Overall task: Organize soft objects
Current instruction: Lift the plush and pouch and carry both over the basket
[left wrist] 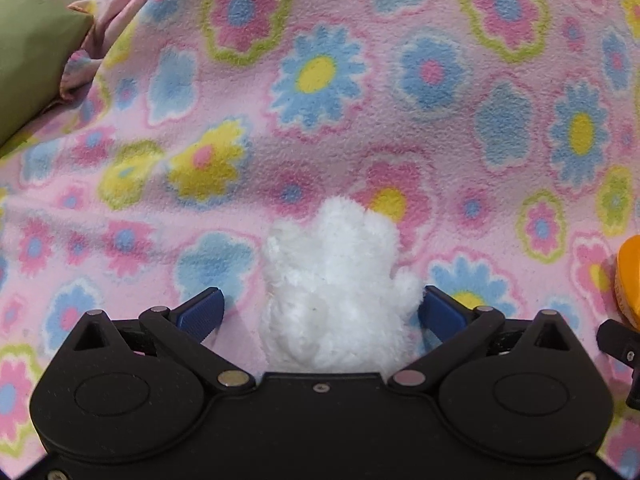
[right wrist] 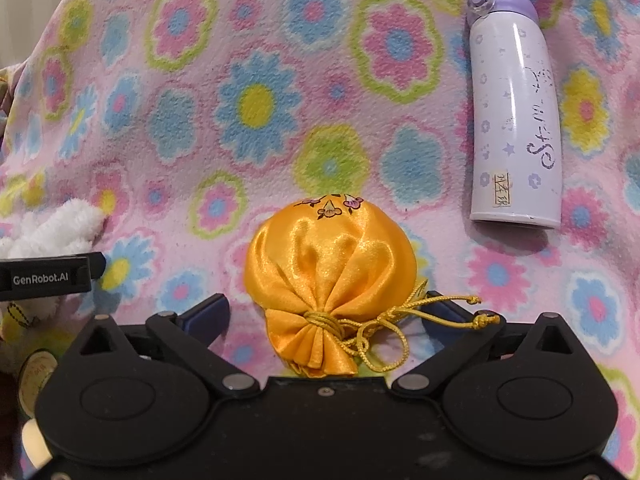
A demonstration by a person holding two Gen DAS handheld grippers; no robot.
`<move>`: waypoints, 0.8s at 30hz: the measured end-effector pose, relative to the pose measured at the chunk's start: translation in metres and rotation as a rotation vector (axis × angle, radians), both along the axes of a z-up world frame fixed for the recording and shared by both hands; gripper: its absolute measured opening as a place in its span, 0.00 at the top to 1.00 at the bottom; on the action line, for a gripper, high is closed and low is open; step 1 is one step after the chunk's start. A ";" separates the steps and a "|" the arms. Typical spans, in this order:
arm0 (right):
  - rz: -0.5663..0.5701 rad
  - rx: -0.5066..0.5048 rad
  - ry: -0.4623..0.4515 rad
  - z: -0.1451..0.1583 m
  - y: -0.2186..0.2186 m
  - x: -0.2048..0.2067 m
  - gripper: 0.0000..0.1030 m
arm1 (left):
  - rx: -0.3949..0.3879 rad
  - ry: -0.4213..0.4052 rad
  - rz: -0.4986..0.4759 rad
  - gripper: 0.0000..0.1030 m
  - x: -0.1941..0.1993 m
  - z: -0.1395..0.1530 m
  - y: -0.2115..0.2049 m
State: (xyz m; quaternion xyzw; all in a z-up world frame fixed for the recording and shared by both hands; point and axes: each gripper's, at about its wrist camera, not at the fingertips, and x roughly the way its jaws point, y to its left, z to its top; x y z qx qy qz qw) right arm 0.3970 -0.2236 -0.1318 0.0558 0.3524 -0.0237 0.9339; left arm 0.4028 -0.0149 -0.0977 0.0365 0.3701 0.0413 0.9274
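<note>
A white fluffy toy is laid on the flowery blanket, and an orange bag is laid on the same blanket just to the right of the toy. They seem to be set side by side so that the soft things are kept together. A purple bottle is left lying further up the blanket, to the right of the bag, perhaps because it is hard. A green cushion is seen far to the left of the toy.

The left claw is spread open around the toy; its right pad is just brushed by the fur, but the toy is not squeezed. The right claw is opened as wide as it goes, and the bag is let lie between the pads, not held
</note>
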 end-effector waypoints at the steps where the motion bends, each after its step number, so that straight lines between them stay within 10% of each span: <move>1: 0.002 -0.001 0.002 0.000 0.000 0.001 0.00 | -0.001 0.000 -0.002 0.02 0.001 0.000 0.000; 13: 0.034 -0.018 0.027 -0.002 0.003 0.012 0.00 | -0.008 -0.006 -0.021 0.05 0.004 0.003 0.001; 18: 0.051 -0.030 -0.019 0.005 0.002 0.006 0.37 | -0.007 -0.044 -0.039 0.28 -0.005 0.009 0.001; 20: 0.051 -0.035 -0.023 0.007 0.002 0.004 0.40 | -0.013 -0.055 -0.071 0.49 -0.009 0.012 -0.001; 24: 0.067 -0.048 -0.024 0.013 0.004 -0.006 0.41 | 0.010 -0.064 -0.135 0.52 -0.019 0.014 -0.010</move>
